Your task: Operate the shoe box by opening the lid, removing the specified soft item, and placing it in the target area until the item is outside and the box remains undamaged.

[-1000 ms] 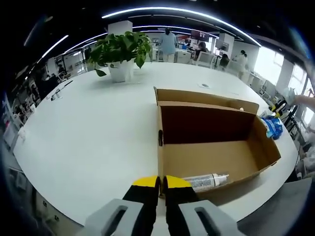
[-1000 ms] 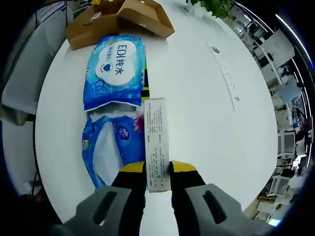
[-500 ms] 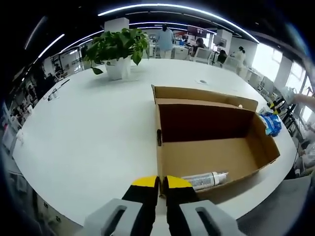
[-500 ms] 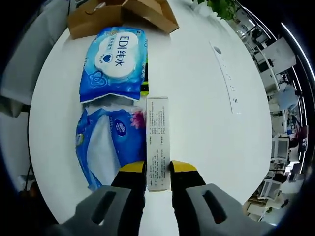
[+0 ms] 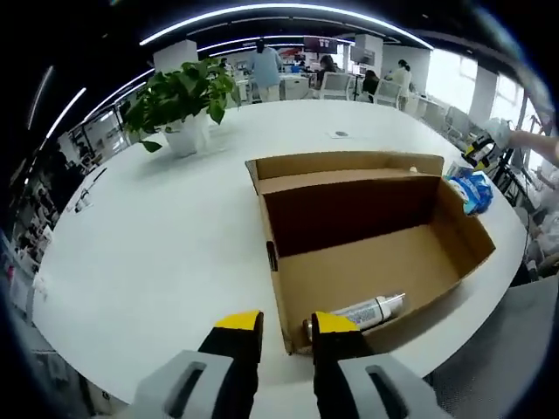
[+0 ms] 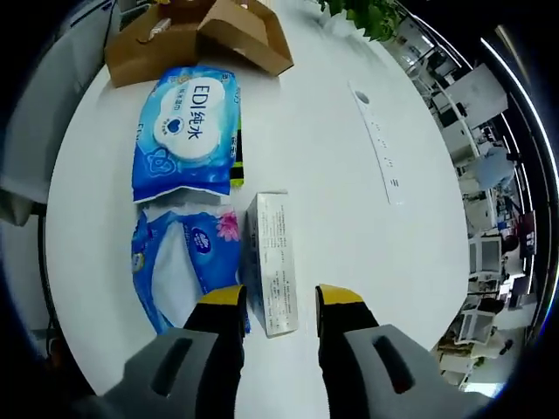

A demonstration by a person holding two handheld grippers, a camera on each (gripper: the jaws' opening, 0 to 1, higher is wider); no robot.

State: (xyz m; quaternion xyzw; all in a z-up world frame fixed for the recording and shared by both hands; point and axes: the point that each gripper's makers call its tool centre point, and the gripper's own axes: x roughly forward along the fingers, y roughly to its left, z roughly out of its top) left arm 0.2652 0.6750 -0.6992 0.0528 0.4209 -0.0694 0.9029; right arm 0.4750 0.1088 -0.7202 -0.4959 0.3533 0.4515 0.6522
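Yellow-tipped fingers (image 6: pixel 339 298) apart around carton (image 6: pixel 270 262)

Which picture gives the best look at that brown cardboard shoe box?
The left gripper view: the brown cardboard shoe box lies open mid-picture, showing its inside and a white tube. The right gripper view catches it far off at the table's edge, partly cropped.

Open office: white round table (image 5: pixel 166 244), potted plant (image 5: pixel 179 100), curved ceiling light strips (image 5: pixel 279 10), bright windows (image 5: pixel 458 83).
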